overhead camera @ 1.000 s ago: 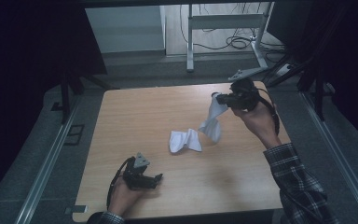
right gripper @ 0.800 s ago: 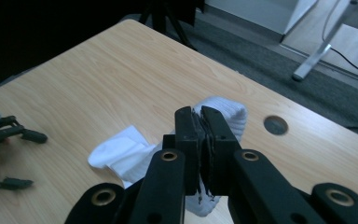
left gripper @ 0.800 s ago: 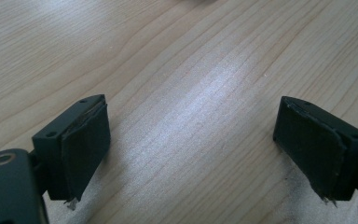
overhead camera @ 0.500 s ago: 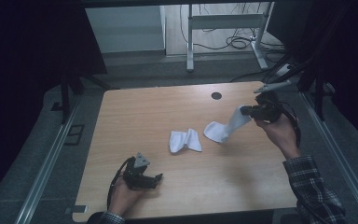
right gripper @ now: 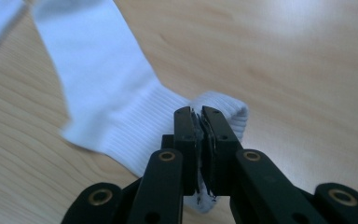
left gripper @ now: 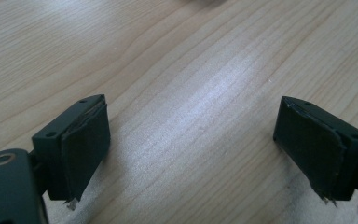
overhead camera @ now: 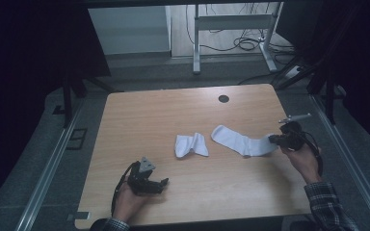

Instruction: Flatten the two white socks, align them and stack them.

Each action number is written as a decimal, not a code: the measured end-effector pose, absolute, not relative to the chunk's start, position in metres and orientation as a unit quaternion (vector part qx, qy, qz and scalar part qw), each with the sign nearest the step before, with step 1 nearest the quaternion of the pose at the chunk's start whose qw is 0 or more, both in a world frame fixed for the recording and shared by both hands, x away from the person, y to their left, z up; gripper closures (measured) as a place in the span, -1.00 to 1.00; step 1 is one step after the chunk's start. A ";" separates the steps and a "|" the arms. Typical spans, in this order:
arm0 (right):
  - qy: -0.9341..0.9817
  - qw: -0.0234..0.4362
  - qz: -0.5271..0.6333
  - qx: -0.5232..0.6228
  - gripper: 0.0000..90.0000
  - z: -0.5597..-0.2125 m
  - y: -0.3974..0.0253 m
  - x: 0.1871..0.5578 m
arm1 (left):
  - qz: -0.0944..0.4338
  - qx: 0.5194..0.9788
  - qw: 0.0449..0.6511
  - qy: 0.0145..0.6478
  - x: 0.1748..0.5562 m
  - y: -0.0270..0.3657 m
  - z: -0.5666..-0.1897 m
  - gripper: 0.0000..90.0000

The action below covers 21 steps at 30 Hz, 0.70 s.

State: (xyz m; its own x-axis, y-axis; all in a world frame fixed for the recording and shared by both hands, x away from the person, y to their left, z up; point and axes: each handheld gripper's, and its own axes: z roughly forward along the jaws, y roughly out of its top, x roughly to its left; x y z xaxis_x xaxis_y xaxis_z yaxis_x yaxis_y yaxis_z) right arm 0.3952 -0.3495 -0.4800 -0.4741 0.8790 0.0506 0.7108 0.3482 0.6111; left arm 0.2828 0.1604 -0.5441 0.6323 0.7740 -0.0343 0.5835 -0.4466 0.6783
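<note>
At the desk's [overhead camera: 139, 115] right edge, the right tongs [overhead camera: 275, 139] are clamped on the ribbed cuff of the long sock [overhead camera: 238, 141], jaws pressed together with fabric between them. This sock lies stretched flat, toe toward the centre. Just beside the toe, not touching, lies the folded sock [overhead camera: 190, 145]. Near the front left, the left tongs [overhead camera: 161, 183] rest low over bare wood, jaws spread wide and holding nothing.
</note>
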 end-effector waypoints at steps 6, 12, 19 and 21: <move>0.794 0.126 0.296 0.516 0.59 -0.510 -0.369 0.389 | 0.141 0.837 0.323 0.419 0.287 0.157 -0.542 -0.74; 0.782 0.142 0.323 0.515 0.40 -0.505 -0.372 0.383 | 0.129 0.834 0.326 0.425 0.300 0.153 -0.534 -0.53; 0.779 0.146 0.325 0.516 0.30 -0.505 -0.372 0.377 | 0.151 0.830 0.362 0.397 0.329 0.126 -0.504 -0.31; 0.779 0.147 0.324 0.516 0.31 -0.506 -0.372 0.376 | 0.152 0.832 0.367 0.387 0.340 0.113 -0.496 -0.21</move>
